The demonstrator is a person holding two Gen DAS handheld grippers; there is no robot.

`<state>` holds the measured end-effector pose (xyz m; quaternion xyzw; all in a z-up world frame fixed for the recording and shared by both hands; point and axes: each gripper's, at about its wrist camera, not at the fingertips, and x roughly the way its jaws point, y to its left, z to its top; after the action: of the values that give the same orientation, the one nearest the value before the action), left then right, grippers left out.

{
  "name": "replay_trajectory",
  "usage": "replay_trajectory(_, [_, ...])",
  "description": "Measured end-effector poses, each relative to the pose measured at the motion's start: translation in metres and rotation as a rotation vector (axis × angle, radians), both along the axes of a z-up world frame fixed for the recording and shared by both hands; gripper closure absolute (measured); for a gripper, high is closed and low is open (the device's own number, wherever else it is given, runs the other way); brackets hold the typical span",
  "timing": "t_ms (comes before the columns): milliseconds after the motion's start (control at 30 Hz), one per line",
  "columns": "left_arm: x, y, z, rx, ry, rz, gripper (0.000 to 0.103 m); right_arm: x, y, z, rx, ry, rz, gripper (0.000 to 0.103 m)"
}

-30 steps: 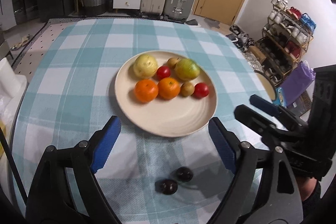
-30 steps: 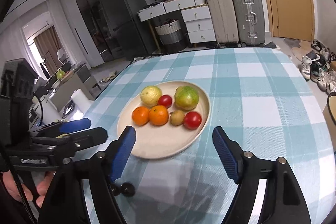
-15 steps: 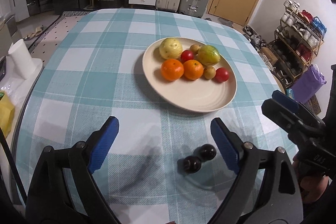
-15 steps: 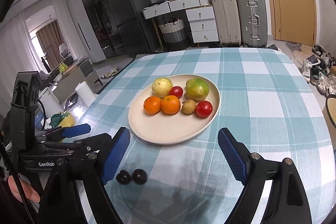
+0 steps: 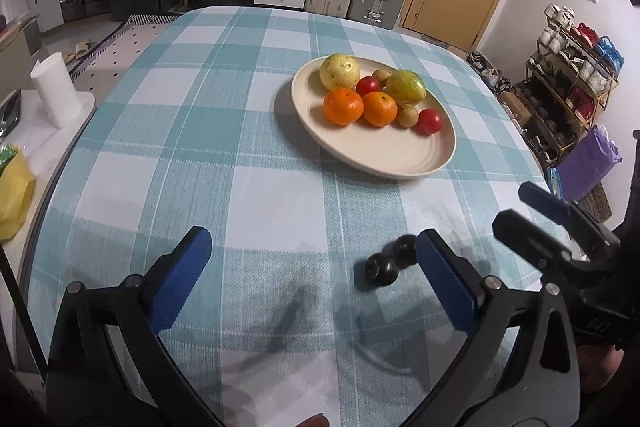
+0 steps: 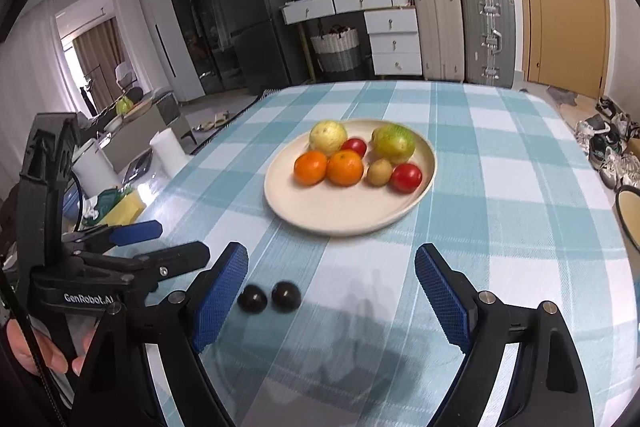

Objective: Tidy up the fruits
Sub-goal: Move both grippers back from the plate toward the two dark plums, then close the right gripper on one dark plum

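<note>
Two grippers: both are pulling back from the plate, and it is sitting farther up the table than a second ago.
Left gripper (image 5: 312,263): jaws are gaping wide and gripping nothing; it is hovering low over the checked tablecloth (image 5: 224,131).
Right gripper (image 6: 332,287): jaws are spread just as wide, nothing between the blue pads (image 6: 440,291).
Dark fruits: two small dark round fruits (image 5: 394,259) are lying on the cloth, touching each other; a second ago they were sitting low between the left fingers, now they are showing just beside the left gripper's right pad (image 5: 444,279).
Same pair, right view: the dark fruits (image 6: 269,297) are resting just beside that gripper's left pad.
Plate: the cream plate (image 5: 384,155) is drifting toward the right of the left view, well apart from the dark pair.
Plate load: two oranges (image 5: 362,105), two red tomatoes, a yellow fruit (image 5: 339,71), a green-yellow fruit (image 5: 406,87) and small brown fruits are bunching together at its far side.
Fruit positions: nothing on the plate is shifting against a second ago.
Writing: "GenRobot.AI" is reading white on the left gripper's body in the right view; other lettering is too blurred to read.
</note>
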<state>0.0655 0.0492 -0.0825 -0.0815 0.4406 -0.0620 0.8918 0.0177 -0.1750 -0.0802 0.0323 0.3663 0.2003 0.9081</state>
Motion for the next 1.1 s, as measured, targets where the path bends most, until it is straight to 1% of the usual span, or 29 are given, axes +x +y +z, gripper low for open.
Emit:
replay_trajectory(100, [-0.006, 0.006, -0.007, -0.012, 0.017, 0.018, 0.001, -0.004, 0.004, -0.008, -0.007, 0.018, 0.018, 0.015])
replay_trajectory(200, [-0.011, 0.010, -0.015, -0.025, 0.037, 0.016, 0.001, -0.008, 0.006, -0.018, -0.010, 0.041, 0.030, 0.015])
replay_trajectory(333, [-0.016, 0.015, -0.026, -0.007, 0.047, 0.039, 0.001, -0.010, 0.011, -0.032, -0.018, 0.066, 0.056, 0.015])
replay_trajectory(367, [-0.016, 0.016, -0.028, -0.008, 0.048, 0.045, 0.001, -0.009, 0.012, -0.036, -0.008, 0.081, 0.062, 0.015])
replay_trajectory(433, [-0.017, 0.020, -0.032, -0.024, 0.053, 0.050, 0.001, -0.005, 0.012, -0.041, 0.029, 0.116, 0.071, 0.020])
replay_trajectory(467, [-0.017, 0.021, -0.033, -0.028, 0.056, 0.053, 0.001, -0.003, 0.012, -0.043, 0.044, 0.132, 0.071, 0.020])
replay_trajectory(567, [-0.015, 0.023, -0.037, -0.040, 0.067, 0.049, 0.001, 0.002, 0.013, -0.047, 0.051, 0.139, 0.068, 0.022])
replay_trajectory(633, [-0.013, 0.024, -0.039, -0.047, 0.072, 0.048, 0.001, 0.005, 0.016, -0.049, 0.047, 0.142, 0.071, 0.028])
replay_trajectory(700, [-0.012, 0.026, -0.040, -0.049, 0.070, 0.054, 0.001, 0.008, 0.019, -0.052, 0.049, 0.154, 0.080, 0.032])
replay_trajectory(767, [-0.011, 0.027, -0.040, -0.054, 0.067, 0.058, 0.001, 0.011, 0.022, -0.056, 0.057, 0.170, 0.091, 0.040])
replay_trajectory(800, [-0.011, 0.028, -0.041, -0.057, 0.067, 0.059, 0.001, 0.012, 0.023, -0.058, 0.059, 0.177, 0.094, 0.046])
replay_trajectory(900, [-0.009, 0.030, -0.041, -0.069, 0.059, 0.056, 0.001, 0.014, 0.025, -0.061, 0.065, 0.181, 0.098, 0.050])
replay_trajectory(933, [-0.008, 0.031, -0.041, -0.070, 0.062, 0.058, 0.001, 0.015, 0.026, -0.061, 0.067, 0.177, 0.099, 0.059])
replay_trajectory(1000, [-0.007, 0.032, -0.042, -0.073, 0.066, 0.068, 0.001, 0.016, 0.028, -0.061, 0.064, 0.182, 0.111, 0.068])
replay_trajectory(1100, [-0.003, 0.033, -0.047, -0.078, 0.082, 0.073, 0.001, 0.017, 0.035, -0.062, 0.060, 0.192, 0.154, 0.076])
